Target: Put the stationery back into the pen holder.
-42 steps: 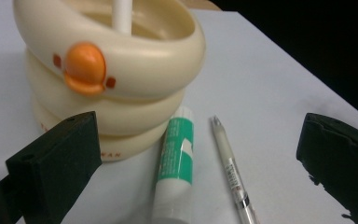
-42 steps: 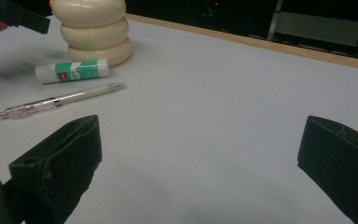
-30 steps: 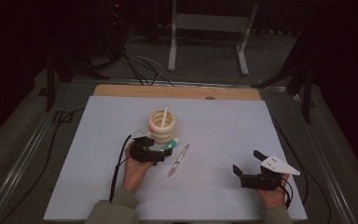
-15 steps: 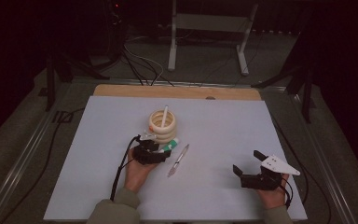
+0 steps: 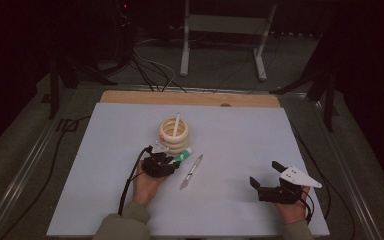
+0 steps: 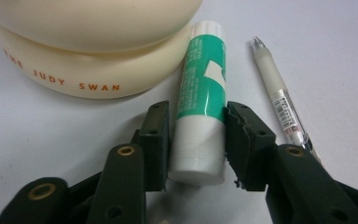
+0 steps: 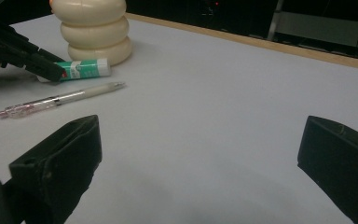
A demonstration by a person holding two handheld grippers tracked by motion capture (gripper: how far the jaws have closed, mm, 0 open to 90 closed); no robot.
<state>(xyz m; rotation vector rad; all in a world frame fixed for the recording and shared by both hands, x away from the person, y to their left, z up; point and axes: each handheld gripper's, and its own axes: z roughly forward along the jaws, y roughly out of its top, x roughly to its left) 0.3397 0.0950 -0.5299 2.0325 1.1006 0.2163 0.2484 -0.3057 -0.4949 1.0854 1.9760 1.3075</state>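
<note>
Both jaws of your left gripper (image 6: 196, 140) have just been closing and now clamp the glue stick (image 6: 202, 100), lying beside the cream holder (image 6: 81, 42); your right gripper (image 7: 200, 154) gapes empty.

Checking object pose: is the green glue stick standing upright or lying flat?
Lying flat: the glue stick rests lengthwise on the table, beside the pen.

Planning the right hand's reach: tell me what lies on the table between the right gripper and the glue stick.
In the right gripper view, a clear pen lies on the white table between the right gripper and the glue stick; the rest is bare.
</note>
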